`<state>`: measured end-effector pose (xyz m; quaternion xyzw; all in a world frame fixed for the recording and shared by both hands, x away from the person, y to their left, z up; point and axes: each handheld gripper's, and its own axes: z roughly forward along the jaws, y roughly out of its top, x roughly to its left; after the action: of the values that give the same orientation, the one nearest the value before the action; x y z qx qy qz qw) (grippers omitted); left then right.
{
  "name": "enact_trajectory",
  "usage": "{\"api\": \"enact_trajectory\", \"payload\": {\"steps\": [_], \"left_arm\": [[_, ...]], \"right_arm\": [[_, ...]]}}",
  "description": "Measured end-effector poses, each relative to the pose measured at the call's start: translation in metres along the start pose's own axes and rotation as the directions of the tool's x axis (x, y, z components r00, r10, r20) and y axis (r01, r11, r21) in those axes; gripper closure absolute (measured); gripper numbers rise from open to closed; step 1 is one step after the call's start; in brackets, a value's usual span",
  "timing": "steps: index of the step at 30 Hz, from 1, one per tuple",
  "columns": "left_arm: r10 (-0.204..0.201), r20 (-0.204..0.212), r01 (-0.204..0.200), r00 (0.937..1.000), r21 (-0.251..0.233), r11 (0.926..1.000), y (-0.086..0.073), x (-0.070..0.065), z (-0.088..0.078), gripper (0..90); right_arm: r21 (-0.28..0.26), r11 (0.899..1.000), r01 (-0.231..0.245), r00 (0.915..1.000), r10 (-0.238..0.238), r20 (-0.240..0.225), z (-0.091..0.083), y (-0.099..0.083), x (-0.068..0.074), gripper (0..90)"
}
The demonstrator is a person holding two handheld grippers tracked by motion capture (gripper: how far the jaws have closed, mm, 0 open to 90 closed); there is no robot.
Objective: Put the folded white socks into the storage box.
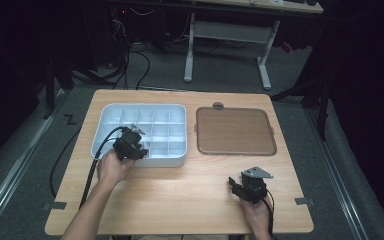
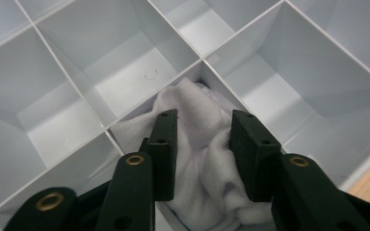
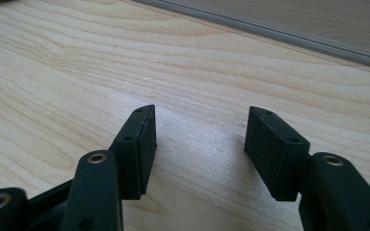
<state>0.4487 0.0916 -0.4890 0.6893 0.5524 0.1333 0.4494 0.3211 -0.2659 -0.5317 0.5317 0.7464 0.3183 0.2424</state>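
A white divided tray [image 1: 166, 161] sits at the table's back left. My left gripper [image 1: 131, 146] reaches down into one of its near-left compartments. In the left gripper view a crumpled white cloth [image 2: 192, 103] lies in that compartment, and my left gripper [image 2: 203, 119] has both pads pressed into its folds. The compartments [image 2: 125, 72] around it hold nothing. My right gripper [image 1: 238, 185] rests low at the front right of the wooden table [image 1: 180, 195]. Its jaws [image 3: 200, 115] stand open over bare wood with nothing between them.
A flat brown tray [image 1: 235, 131] lies at the back right beside the white tray; its grey rim [image 3: 270, 31] runs across the top of the right gripper view. A black cable [image 1: 91, 170] trails from my left gripper off the table's front edge.
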Motion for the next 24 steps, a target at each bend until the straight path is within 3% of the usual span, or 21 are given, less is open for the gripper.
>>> {"api": "enact_trajectory", "payload": {"steps": [8, 15, 20, 24], "left_arm": [[-0.011, 0.017, 0.011, 0.9998, 0.037, 0.9993, -0.006, 0.003, 0.008, 67.8], [-0.018, 0.024, 0.017, 0.9996, 0.031, 0.9994, -0.005, 0.004, 0.005, 66.5], [-0.063, 0.038, 0.064, 0.9973, -0.004, 0.998, 0.0, 0.005, -0.002, 60.7], [-0.068, 0.049, 0.069, 0.9965, -0.032, 0.9971, 0.004, 0.005, -0.01, 50.6]], "right_arm": [[0.0, 1.0, 0.001, 1.0, -0.001, -0.001, 0.0, 0.0, 0.0, 45.5], [0.0, 1.0, 0.001, 1.0, -0.001, -0.001, 0.0, 0.0, 0.0, 45.4], [-0.001, 1.0, 0.003, 1.0, -0.003, -0.003, 0.0, 0.0, 0.0, 45.1], [-0.001, 1.0, 0.004, 1.0, -0.004, -0.003, 0.0, 0.0, 0.0, 45.0]]}}
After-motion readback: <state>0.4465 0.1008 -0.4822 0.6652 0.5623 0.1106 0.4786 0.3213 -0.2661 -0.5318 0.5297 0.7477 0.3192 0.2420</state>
